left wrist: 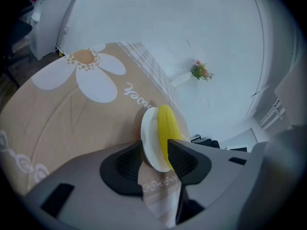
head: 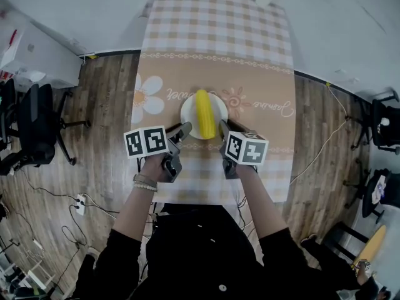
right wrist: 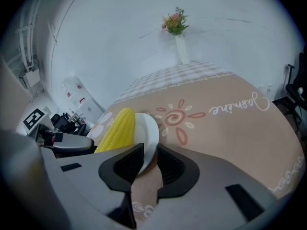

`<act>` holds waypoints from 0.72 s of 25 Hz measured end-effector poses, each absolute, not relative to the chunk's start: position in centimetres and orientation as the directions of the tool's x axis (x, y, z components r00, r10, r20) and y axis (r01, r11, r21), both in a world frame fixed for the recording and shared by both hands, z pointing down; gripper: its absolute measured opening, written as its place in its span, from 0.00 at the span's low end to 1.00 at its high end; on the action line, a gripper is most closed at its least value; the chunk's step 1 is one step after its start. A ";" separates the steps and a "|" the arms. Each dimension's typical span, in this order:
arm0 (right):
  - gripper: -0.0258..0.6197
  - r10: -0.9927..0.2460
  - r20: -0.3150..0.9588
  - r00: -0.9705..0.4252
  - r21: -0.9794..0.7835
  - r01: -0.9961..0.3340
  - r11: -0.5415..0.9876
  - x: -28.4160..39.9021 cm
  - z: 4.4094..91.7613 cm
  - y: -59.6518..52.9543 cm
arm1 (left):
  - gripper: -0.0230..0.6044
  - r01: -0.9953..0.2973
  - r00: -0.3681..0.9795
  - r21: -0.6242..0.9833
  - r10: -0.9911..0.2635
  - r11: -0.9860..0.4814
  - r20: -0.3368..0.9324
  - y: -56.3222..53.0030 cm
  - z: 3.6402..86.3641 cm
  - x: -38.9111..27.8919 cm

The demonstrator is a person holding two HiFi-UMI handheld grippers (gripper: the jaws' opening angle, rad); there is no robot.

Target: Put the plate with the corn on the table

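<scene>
A white plate (head: 187, 114) carrying a yellow ear of corn (head: 203, 113) sits flat on the tan band in the middle of the desk (head: 250, 61), which is covered with a checked and flower-printed cloth. The corn lies along the plate's centre, its long axis running from near to far, straight away from the person.

The plate lies just beyond both grippers, which meet it at its near rim. The left gripper (head: 183, 130) is at the near-left edge and the right gripper (head: 222, 130) at the near-right edge, both equally close, reaching in from the person's side.

In the left gripper view, the fingers (left wrist: 184, 162) stand wide apart with the plate rim and the side of the corn between them, not pressed. In the right gripper view, the fingers (right wrist: 122, 166) are much closer together and appear to be pinching the thin plate rim, with the corn just to the left of them.

With the plate already resting on the desk, the placing looks nearly complete. The right gripper probably needs only to let go and draw back toward the person, along the line of the corn.
</scene>
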State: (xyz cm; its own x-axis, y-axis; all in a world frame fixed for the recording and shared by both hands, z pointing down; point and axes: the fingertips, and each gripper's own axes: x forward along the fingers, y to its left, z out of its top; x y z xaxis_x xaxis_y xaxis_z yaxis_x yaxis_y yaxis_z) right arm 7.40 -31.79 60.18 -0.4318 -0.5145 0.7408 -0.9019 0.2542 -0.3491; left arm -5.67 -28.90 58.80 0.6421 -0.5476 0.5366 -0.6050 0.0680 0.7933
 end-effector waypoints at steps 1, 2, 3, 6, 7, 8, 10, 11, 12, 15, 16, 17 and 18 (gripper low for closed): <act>0.22 -0.521 0.740 -0.427 -0.342 -0.904 0.255 7.5 60.1 -31.8 | 0.29 -0.607 0.637 0.792 -0.557 0.064 0.533 -28.9 58.6 -5.8; 0.20 -0.528 0.737 -0.421 -0.335 -0.907 0.255 7.6 59.9 -31.8 | 0.29 -0.612 0.631 0.789 -0.565 0.058 0.531 -28.8 58.4 -5.9; 0.20 -0.536 0.734 -0.418 -0.331 -0.908 0.256 7.7 59.7 -31.9 | 0.29 -0.619 0.626 0.784 -0.573 0.048 0.529 -28.8 58.1 -6.0; 0.19 -0.564 0.712 -0.417 -0.330 -0.909 0.255 7.9 58.9 -31.9 | 0.24 -0.630 0.617 0.776 -0.601 0.009 0.508 -28.6 57.2 -6.0; 0.18 -0.575 0.705 -0.416 -0.328 -0.909 0.255 8.1 58.5 -31.9 | 0.21 -0.631 0.612 0.776 -0.613 0.001 0.499 -28.6 56.9 -6.1; 0.16 -0.583 0.699 -0.414 -0.324 -0.910 0.258 8.2 58.2 -31.8 | 0.16 -0.634 0.605 0.774 -0.627 -0.004 0.492 -28.5 56.6 -6.2; 0.15 -0.595 0.691 -0.411 -0.310 -0.912 0.270 8.3 57.6 -31.6 | 0.10 -0.650 0.586 0.760 -0.652 -0.024 0.481 -28.2 55.8 -6.5; 0.14 -0.599 0.688 -0.410 -0.301 -0.912 0.279 8.4 57.3 -31.3 | 0.09 -0.664 0.578 0.746 -0.662 -0.043 0.476 -28.1 55.3 -6.6; 0.14 -0.604 0.684 -0.410 -0.293 -0.912 0.288 8.4 57.1 -31.1 | 0.08 -0.680 0.572 0.731 -0.671 -0.066 0.472 -27.9 54.8 -6.5; 0.13 -0.615 0.667 -0.419 -0.280 -0.907 0.315 8.4 56.3 -30.3 | 0.08 -0.721 0.555 0.682 -0.692 -0.124 0.461 -27.3 53.6 -6.4; 0.13 -0.616 0.663 -0.425 -0.280 -0.904 0.323 8.3 56.1 -29.9 | 0.07 -0.732 0.549 0.668 -0.699 -0.136 0.459 -27.0 53.2 -6.4; 0.12 -0.617 0.658 -0.432 -0.282 -0.901 0.330 8.2 55.8 -29.6 | 0.07 -0.740 0.541 0.657 -0.707 -0.144 0.455 -26.7 52.9 -6.4; 0.12 -0.619 0.651 -0.439 -0.283 -0.898 0.338 8.2 55.5 -29.2 | 0.06 -0.747 0.535 0.647 -0.715 -0.151 0.451 -26.4 52.5 -6.4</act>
